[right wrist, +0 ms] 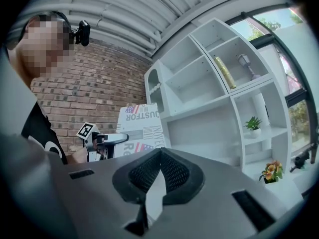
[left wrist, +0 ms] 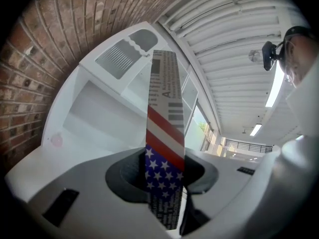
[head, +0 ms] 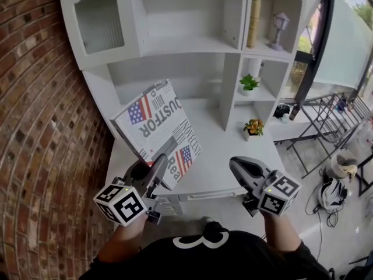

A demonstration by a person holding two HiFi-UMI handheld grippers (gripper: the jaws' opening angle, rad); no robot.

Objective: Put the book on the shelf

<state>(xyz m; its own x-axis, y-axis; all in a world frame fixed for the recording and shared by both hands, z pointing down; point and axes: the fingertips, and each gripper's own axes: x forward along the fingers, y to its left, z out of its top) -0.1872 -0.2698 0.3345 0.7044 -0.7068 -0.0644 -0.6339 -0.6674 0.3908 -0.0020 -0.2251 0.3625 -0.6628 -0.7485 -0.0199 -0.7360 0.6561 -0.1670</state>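
The book (head: 156,123), a flat volume with newsprint and US-flag cover, hangs tilted above the white desk (head: 218,156) in front of the white shelf unit (head: 186,45). My left gripper (head: 165,159) is shut on its lower corner. In the left gripper view the book's edge (left wrist: 164,128) stands upright between the jaws, with the pads (left wrist: 127,176) pressed against it. My right gripper (head: 234,163) hovers to the right over the desk's front edge, shut and empty. The right gripper view shows its jaws (right wrist: 158,153) meeting at the tip, with the book (right wrist: 142,123) and left gripper (right wrist: 117,139) beyond.
A gold book (head: 253,22) and a small lantern (head: 281,28) stand in the upper right compartment. A green plant (head: 249,84) and a flower pot (head: 253,127) sit below. A brick wall (head: 35,127) is at the left, a railing (head: 332,109) and bag (head: 332,192) at the right.
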